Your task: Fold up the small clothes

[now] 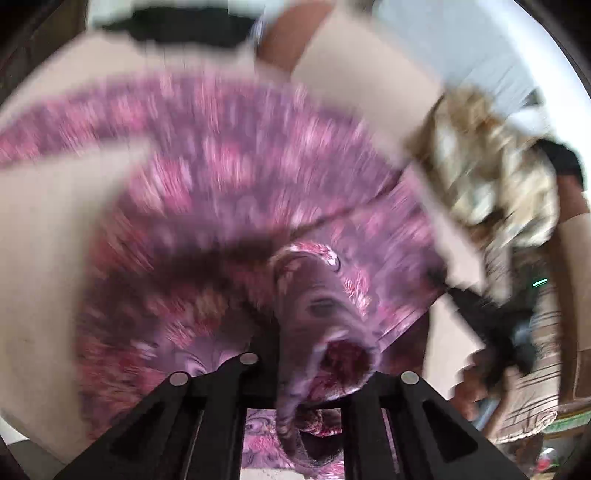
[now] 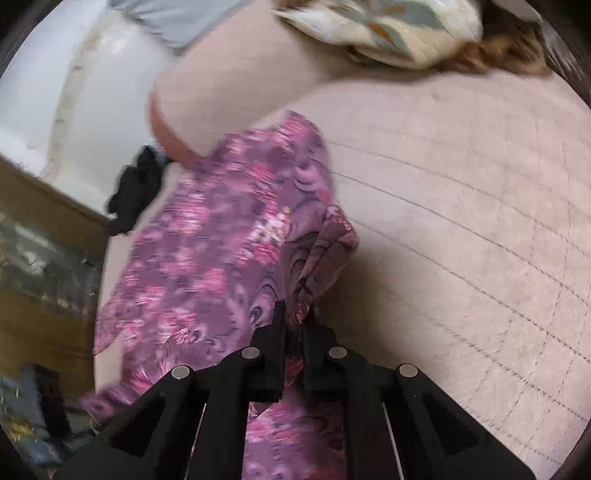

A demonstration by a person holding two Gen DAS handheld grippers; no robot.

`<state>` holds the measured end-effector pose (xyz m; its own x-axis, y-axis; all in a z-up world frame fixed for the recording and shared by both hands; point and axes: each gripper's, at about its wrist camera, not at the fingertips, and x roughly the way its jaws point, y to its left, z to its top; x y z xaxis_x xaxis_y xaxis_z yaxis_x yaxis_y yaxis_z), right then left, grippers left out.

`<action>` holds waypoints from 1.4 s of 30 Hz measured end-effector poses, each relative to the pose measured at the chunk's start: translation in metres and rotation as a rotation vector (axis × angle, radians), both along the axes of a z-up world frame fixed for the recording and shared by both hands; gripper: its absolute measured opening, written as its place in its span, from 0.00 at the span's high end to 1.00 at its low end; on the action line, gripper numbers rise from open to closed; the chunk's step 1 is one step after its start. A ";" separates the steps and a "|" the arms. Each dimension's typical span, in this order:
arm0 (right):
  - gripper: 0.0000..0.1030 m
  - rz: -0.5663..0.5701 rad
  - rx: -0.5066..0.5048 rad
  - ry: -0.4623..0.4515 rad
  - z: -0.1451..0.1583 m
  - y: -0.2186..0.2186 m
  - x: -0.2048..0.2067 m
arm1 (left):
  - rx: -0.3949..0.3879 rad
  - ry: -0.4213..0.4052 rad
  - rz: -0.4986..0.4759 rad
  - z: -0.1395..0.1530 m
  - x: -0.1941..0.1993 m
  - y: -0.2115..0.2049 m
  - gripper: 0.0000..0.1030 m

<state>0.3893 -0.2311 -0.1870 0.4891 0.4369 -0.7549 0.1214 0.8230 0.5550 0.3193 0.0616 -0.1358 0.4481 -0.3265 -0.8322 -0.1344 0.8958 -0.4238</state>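
No legible text or labels anywhere.

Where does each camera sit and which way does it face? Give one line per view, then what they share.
Left wrist: rides the left tool, looking along its fingers at the purple flowered garment bunched between them; black fingers show.
Right wrist: rides the right tool, facing the garment on the beige bedcover; shut fingers pinch cloth.
Shared: garment, bedcover, cream patterned cloth.

Left claw (image 1: 295,373) and right claw (image 2: 293,332): matte black moulded plastic linkage arms with angular recessed cut-outs, round silver pivot pins at the joints, and thin pale metal rods between the arms; no skin or sleeve visible.
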 end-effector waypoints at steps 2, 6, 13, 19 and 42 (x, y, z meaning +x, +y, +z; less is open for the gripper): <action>0.93 0.046 0.020 -0.018 0.012 0.012 -0.007 | 0.005 -0.063 0.059 0.018 -0.025 0.019 0.93; 0.89 0.125 -0.039 0.079 -0.019 0.041 -0.002 | 0.134 0.140 0.048 -0.050 -0.022 0.020 0.92; 0.30 0.171 -0.160 0.068 0.004 0.033 -0.010 | 0.044 0.238 -0.010 -0.080 -0.014 0.022 0.78; 0.42 0.327 -0.454 0.094 -0.009 0.041 -0.024 | 0.059 0.255 0.010 -0.085 -0.011 0.020 0.75; 0.33 0.251 -0.601 -0.062 0.013 0.018 -0.012 | 0.135 0.252 0.070 -0.087 -0.007 0.032 0.91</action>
